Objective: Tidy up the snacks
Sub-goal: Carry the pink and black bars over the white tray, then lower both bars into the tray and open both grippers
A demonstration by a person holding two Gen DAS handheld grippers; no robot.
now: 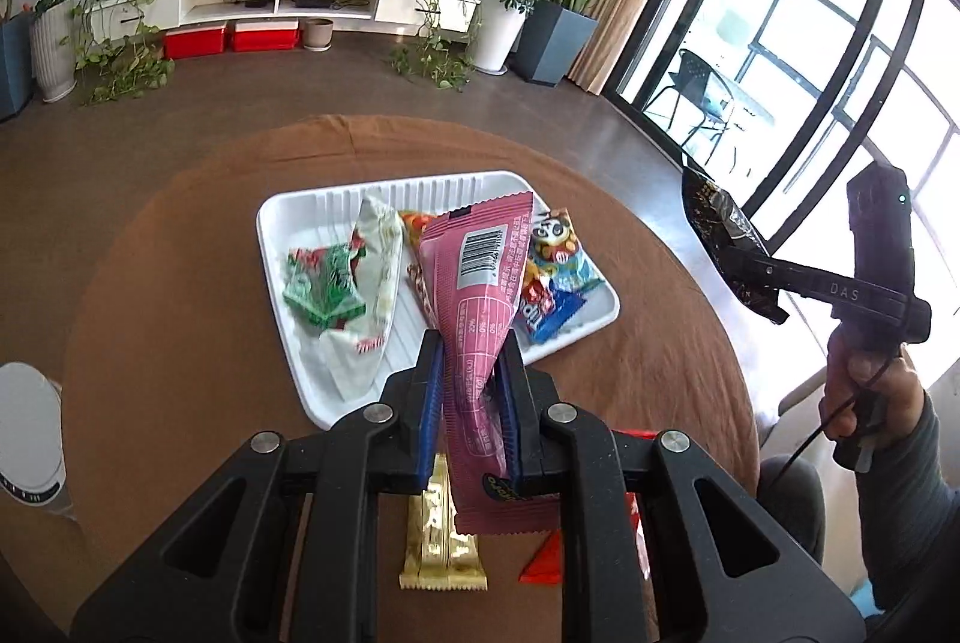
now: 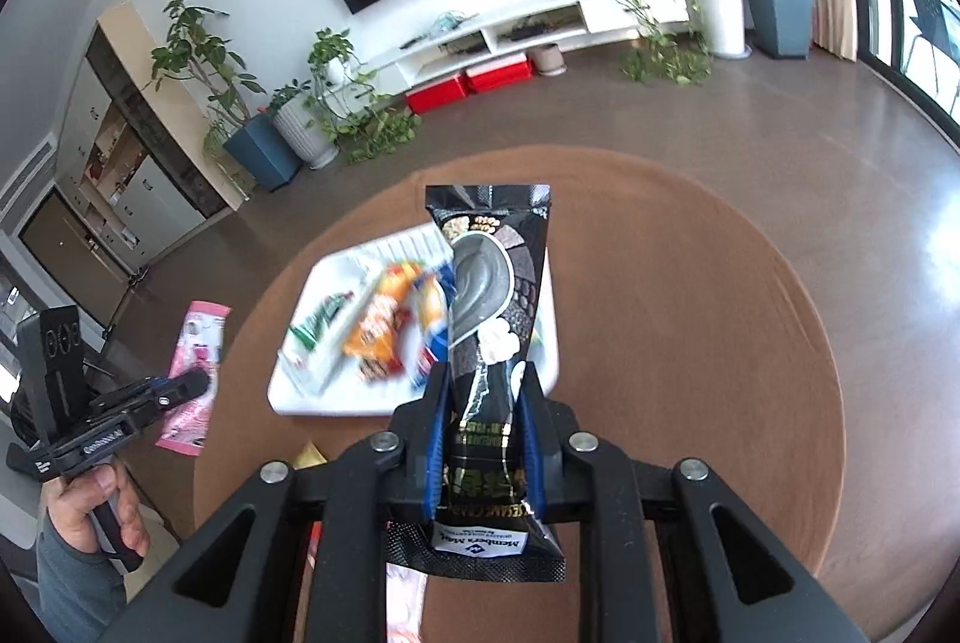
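Observation:
My left gripper [image 1: 472, 352] is shut on a pink snack packet [image 1: 480, 277] and holds it above the near edge of the white tray [image 1: 282, 223]. My right gripper [image 2: 480, 379] is shut on a black sesame snack packet [image 2: 498, 295], held above the tray's right side [image 2: 549, 343]. The tray lies on a round brown table [image 1: 180, 253] and holds several snack packets: a green and white one [image 1: 327, 283], a white one [image 1: 378, 259] and blue ones [image 1: 555, 310]. The right gripper with the black packet [image 1: 723, 241] shows at the right of the left wrist view. The left gripper [image 2: 180, 385] shows at the left of the right wrist view.
A gold snack bar [image 1: 441, 547] and a red packet [image 1: 543, 562] lie on the table below my left gripper. A white appliance [image 1: 27, 439] stands left of the table. Plants, a TV unit and red boxes [image 1: 231, 37] stand across the floor.

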